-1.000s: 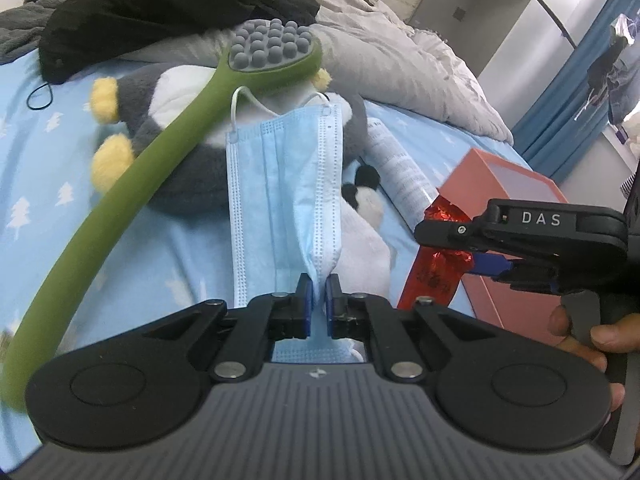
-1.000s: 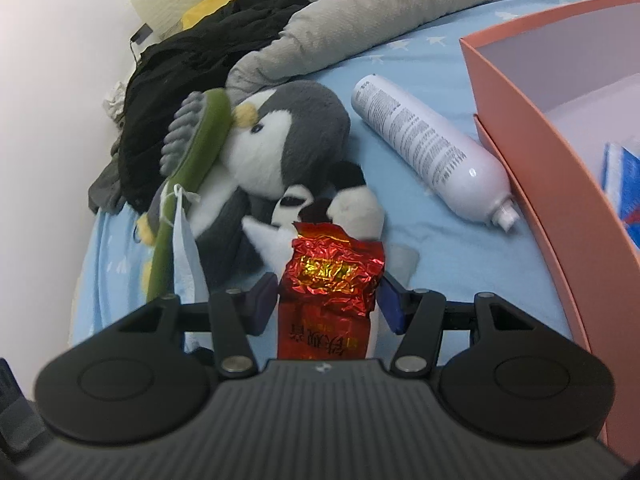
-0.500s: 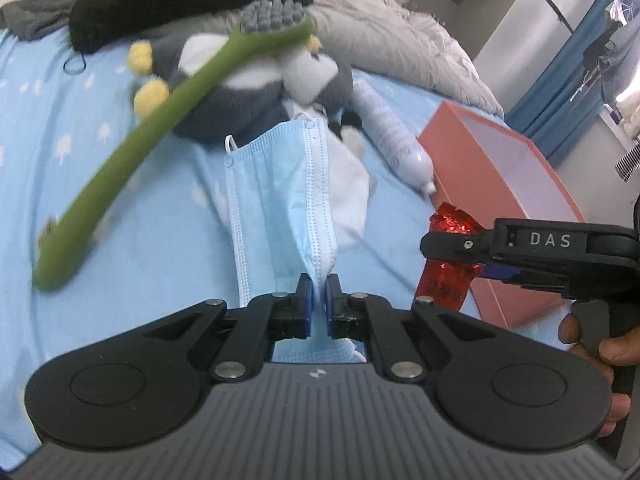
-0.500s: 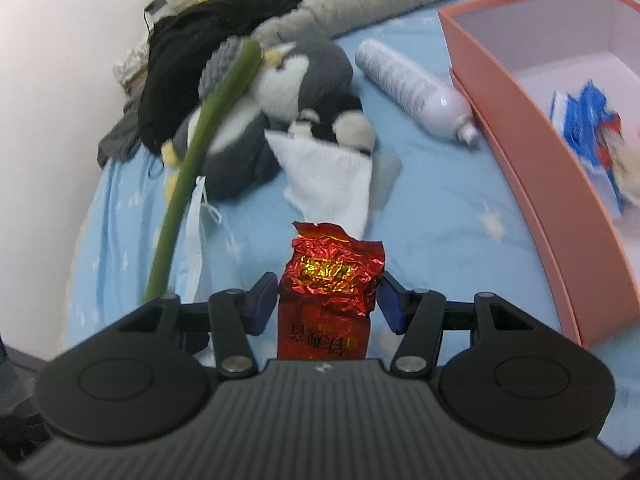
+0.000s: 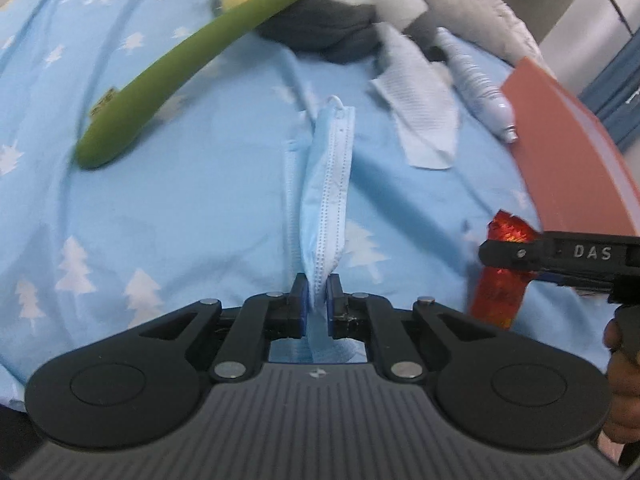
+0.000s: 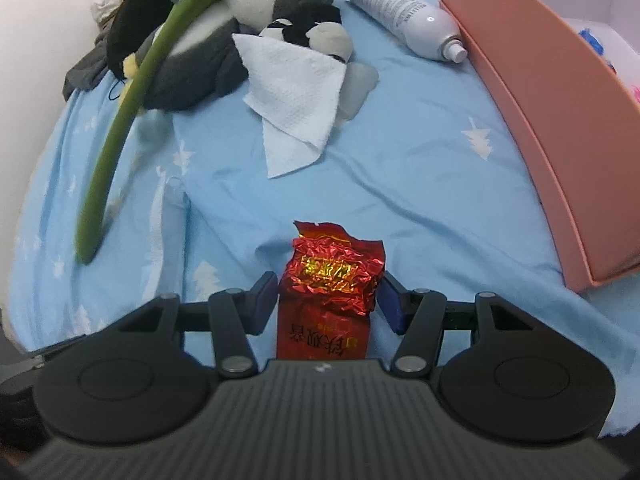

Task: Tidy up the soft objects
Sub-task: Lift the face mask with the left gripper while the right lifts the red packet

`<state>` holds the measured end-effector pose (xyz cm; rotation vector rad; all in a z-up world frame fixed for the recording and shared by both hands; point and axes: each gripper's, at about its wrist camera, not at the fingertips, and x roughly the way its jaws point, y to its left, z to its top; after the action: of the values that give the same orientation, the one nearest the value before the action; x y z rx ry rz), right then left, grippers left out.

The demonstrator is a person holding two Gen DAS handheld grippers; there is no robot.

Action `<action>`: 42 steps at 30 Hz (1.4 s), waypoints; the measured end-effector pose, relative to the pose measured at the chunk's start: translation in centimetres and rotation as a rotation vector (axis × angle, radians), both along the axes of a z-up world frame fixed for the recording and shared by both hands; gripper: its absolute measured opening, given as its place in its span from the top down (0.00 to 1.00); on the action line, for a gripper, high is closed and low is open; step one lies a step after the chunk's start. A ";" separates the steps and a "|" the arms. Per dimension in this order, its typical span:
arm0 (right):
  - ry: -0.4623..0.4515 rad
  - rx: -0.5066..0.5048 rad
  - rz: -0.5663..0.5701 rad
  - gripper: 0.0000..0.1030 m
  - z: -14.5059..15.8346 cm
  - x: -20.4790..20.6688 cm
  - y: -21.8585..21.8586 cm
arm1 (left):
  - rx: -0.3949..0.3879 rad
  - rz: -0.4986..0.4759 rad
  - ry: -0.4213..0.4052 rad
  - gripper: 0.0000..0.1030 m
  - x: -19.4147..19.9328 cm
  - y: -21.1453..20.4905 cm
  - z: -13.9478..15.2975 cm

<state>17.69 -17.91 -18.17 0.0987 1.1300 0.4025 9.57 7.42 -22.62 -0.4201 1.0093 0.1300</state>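
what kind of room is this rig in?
Most likely a bedroom: the work surface is a bed with a light-blue tree-print sheet, a rumpled grey duvet behind, and a grey-and-white penguin plush toy lying on it.

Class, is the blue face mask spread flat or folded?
Folded: the mask hangs doubled lengthwise into a narrow strip, pinched in the left claw.

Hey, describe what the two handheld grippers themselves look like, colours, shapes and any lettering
Both are matte black. The left gripper and right gripper each have a ribbed grey-black body, two round side lobes with disc insets, silver pivot screws, angled link arms and blue pads on the fingers. Seen side-on, the right one carries white "DAS" lettering. No cables or sleeves show.
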 end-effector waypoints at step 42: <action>-0.149 -0.049 0.019 0.44 2.3 -3.2 -0.4 | 0.004 -0.012 -0.111 0.92 -0.3 -1.2 3.3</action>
<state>14.53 -18.34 -15.89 0.0152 0.9936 0.3923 9.28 6.26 -19.27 -0.4125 0.9025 0.0967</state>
